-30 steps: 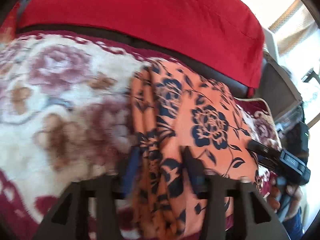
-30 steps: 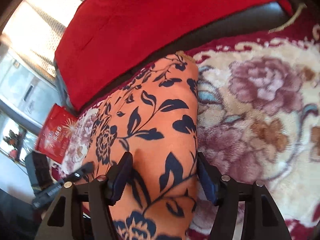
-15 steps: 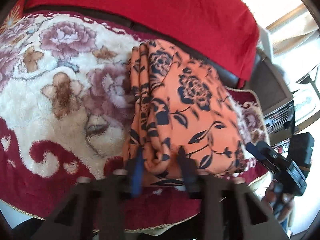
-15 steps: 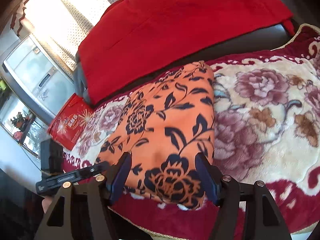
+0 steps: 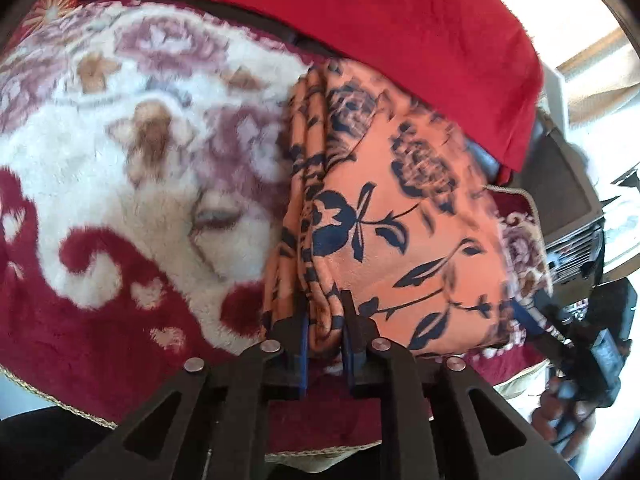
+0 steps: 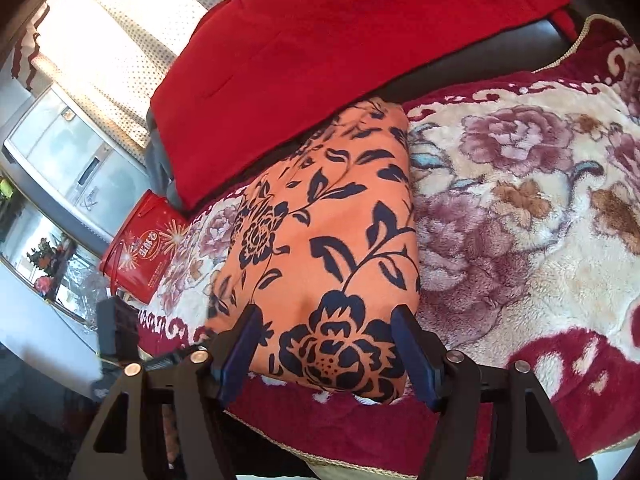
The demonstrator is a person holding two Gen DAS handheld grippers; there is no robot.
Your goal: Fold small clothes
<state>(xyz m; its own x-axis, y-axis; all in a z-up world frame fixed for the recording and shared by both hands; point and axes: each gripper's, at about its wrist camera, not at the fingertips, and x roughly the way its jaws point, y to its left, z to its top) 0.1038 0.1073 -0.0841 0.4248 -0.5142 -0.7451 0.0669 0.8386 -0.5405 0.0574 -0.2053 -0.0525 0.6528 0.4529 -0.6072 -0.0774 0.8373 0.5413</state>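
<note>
An orange garment with dark blue flowers (image 5: 392, 216) lies folded on a floral plush blanket (image 5: 120, 184). My left gripper (image 5: 324, 320) is shut on the garment's near left edge, where several folded layers bunch between its blue pads. In the right wrist view the same garment (image 6: 332, 232) lies flat as a long folded rectangle. My right gripper (image 6: 326, 340) is open, its blue pads standing either side of the garment's near end, just above the cloth. The right gripper also shows at the far right of the left wrist view (image 5: 560, 340).
A red cushion (image 6: 340, 32) lies behind the garment against the dark sofa back. A red gift box (image 6: 140, 252) stands left of the blanket. The blanket's (image 6: 520, 200) gold-trimmed front edge runs close under both grippers. A cabinet and curtained window lie beyond.
Both grippers have drawn back to the garment's near edge. My left gripper has closed on the bunched left edge. My right gripper has stayed open over the near end.
</note>
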